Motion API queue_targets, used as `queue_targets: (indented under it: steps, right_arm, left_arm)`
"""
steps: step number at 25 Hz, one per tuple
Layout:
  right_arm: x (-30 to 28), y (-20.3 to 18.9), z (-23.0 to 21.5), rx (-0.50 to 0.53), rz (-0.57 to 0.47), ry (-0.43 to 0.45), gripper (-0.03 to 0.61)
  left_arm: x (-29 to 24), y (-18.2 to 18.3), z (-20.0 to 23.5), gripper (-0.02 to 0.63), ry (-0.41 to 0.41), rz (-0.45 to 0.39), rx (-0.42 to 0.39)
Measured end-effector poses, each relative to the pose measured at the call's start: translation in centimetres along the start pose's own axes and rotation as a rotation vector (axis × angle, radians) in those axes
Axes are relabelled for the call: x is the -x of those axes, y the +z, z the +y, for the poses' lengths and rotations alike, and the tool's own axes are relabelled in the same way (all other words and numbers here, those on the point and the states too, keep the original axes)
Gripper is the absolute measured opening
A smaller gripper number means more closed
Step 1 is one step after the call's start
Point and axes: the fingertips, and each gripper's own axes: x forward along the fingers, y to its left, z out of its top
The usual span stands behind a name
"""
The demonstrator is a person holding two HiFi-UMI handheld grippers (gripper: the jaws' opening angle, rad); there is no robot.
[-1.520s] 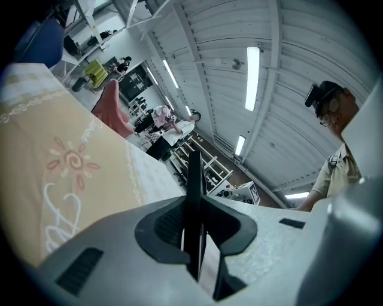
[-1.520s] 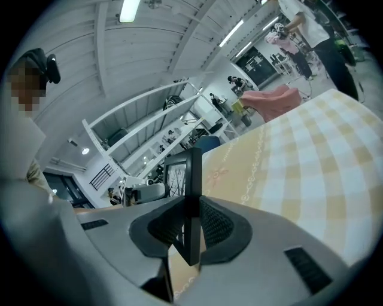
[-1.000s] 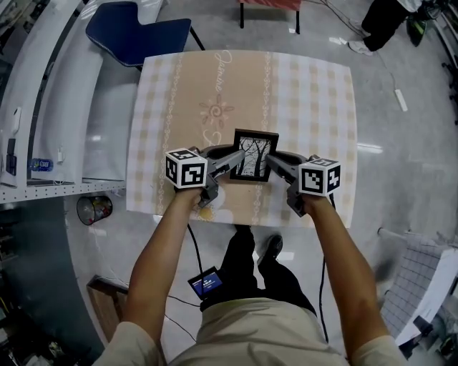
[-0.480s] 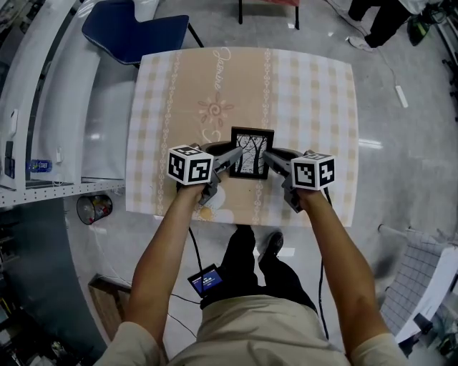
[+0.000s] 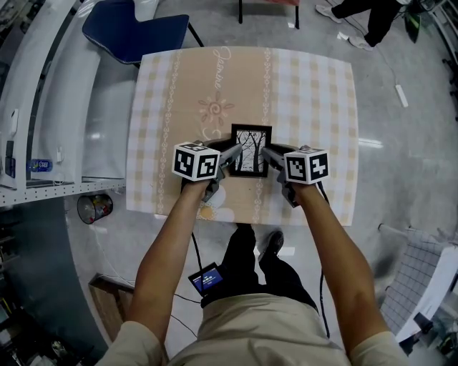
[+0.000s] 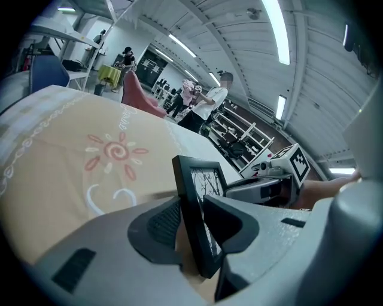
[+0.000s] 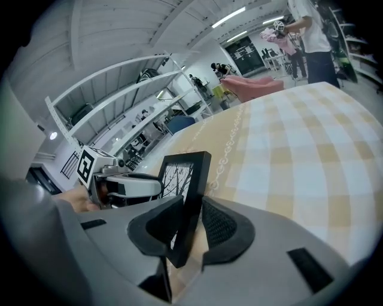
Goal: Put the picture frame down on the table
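A small black picture frame [image 5: 251, 150] with a bare-tree print is held between my two grippers over the near middle of the table. My left gripper [image 5: 232, 154] is shut on its left edge and my right gripper [image 5: 268, 153] is shut on its right edge. In the left gripper view the frame [image 6: 200, 197] stands upright between the ribbed pads [image 6: 164, 224], with the right gripper [image 6: 266, 186] beyond it. In the right gripper view the frame [image 7: 188, 176] is pinched the same way, with the left gripper [image 7: 125, 186] behind it. The jaws hide its lower edge.
The table [image 5: 308, 93] wears a beige checked cloth with a sun motif [image 5: 216, 111]. A blue chair [image 5: 136, 28] stands at its far left corner. White shelving [image 5: 43, 107] runs along the left, with a bin [image 5: 93, 209] on the floor. A person's legs [image 5: 365, 18] are at the top right.
Both grippers have drawn slightly closer together and a little farther from me with the frame, which now looks narrower from above. The person at the top right has stepped leftward.
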Motion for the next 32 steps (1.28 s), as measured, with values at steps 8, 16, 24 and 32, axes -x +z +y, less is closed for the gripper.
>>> queue_targets:
  steps: [8,16,24,32]
  right_arm:
    - [-0.4,-0.2,-0.9,0.021,0.029,-0.064,0.101]
    - [-0.7,-0.3,-1.3,0.025,0.057,-0.096,0.101]
    - [-0.6,-0.5,-2.1,0.014,0.071,-0.132,0.084]
    - [0.1,-0.1,-1.6,0.038,0.082,-0.14,0.061]
  left_arm:
    - [-0.3,0.0,0.2,0.108,0.044,0.015,-0.003]
    - [-0.4,0.3,0.1,0.118,0.088,0.021,-0.036]
    - [0.3,1.2,-0.1,0.12,0.117,-0.004,-0.072]
    - [1.7,2.3,-1.1,0.12,0.118,-0.035,-0.088]
